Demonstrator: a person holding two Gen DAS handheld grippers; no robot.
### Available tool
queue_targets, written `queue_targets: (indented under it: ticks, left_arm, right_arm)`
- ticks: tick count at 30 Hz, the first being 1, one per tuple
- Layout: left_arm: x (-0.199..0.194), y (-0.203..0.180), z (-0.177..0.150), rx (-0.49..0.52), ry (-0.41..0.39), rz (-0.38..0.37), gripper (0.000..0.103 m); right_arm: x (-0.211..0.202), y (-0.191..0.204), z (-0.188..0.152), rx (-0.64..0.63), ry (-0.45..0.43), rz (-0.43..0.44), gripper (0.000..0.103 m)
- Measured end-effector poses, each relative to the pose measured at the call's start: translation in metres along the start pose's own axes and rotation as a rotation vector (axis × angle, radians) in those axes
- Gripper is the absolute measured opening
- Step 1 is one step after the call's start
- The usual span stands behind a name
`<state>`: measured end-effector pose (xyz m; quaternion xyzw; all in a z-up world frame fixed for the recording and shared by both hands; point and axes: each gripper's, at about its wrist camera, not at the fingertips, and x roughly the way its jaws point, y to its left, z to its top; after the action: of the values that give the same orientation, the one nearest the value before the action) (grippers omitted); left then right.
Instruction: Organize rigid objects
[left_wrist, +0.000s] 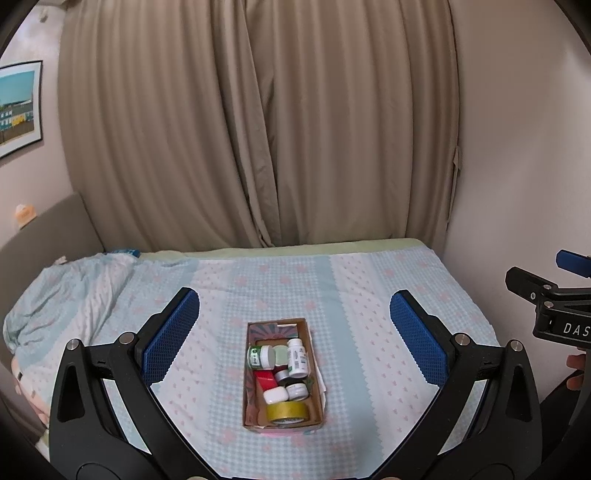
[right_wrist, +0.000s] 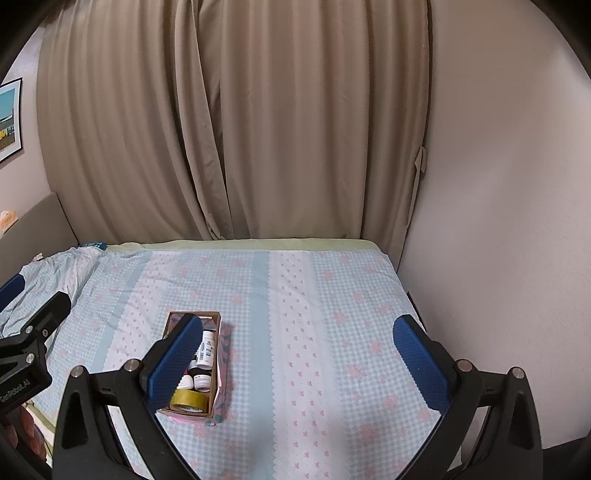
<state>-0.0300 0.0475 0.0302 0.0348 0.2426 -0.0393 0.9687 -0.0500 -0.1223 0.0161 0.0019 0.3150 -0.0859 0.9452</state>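
A small cardboard box (left_wrist: 316, 373) lies on the bed, filled with several rigid items: a white bottle (left_wrist: 297, 356), a green-labelled jar (left_wrist: 258, 356), small white jars, a red item and a roll of yellow tape (left_wrist: 288, 411). My left gripper (left_wrist: 294, 314) hovers above and in front of the box, open and empty, the box centred between its blue pads. My right gripper (right_wrist: 296, 338) is open and empty too, off to the right of the box (right_wrist: 218, 321); its left finger (right_wrist: 177, 358) hides part of the contents. The tape (right_wrist: 189, 400) shows at the box's near end.
The bed wears a light blue sheet (left_wrist: 369, 295) with pink flowers. A crumpled blanket (left_wrist: 66, 295) lies at the left by the grey headboard (left_wrist: 48, 229). Beige curtains (left_wrist: 258, 129) hang behind; a wall (right_wrist: 498, 221) bounds the right. A hand (left_wrist: 576, 363) holds the right gripper.
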Motion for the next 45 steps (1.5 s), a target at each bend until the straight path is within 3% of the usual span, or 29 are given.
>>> queue_targets:
  ticks: [45]
  left_arm:
    - [0.024, 0.011, 0.009, -0.024, -0.026, -0.030, 0.103]
  right_arm:
    - [0.014, 0.010, 0.017, -0.008, 0.002, 0.006, 0.103]
